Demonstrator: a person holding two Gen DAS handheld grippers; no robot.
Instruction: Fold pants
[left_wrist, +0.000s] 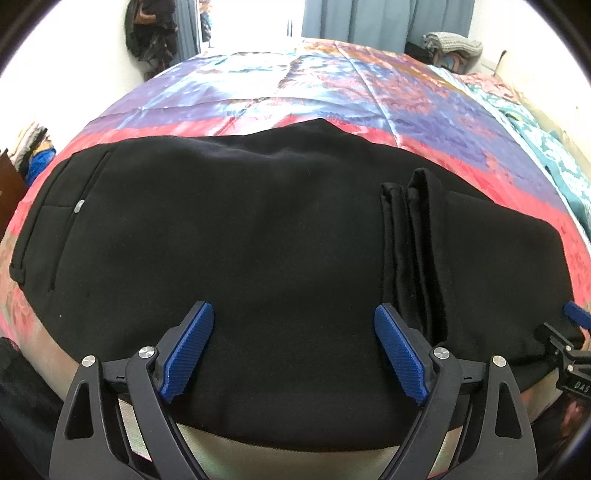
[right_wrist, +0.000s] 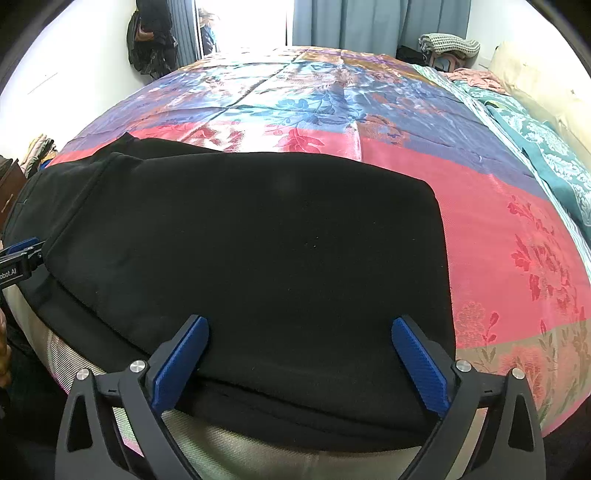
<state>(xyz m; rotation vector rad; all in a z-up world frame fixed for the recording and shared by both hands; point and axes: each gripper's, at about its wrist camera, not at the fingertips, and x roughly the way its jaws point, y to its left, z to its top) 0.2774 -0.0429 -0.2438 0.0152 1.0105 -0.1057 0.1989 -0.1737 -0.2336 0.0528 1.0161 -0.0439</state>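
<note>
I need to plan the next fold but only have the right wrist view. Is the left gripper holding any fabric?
Observer: No. The left gripper is open, its jaws spread over the black pants, gripping nothing.
Operator: Which end is the waistband?
Observer: Likely the left end. A pocket with a silver button shows there.

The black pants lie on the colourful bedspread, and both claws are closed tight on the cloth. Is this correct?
Not quite. Both wrist views show the left claw and the right claw open, fingers spread apart above the black pants, gripping nothing. The pants do lie on the colourful bedspread.
</note>
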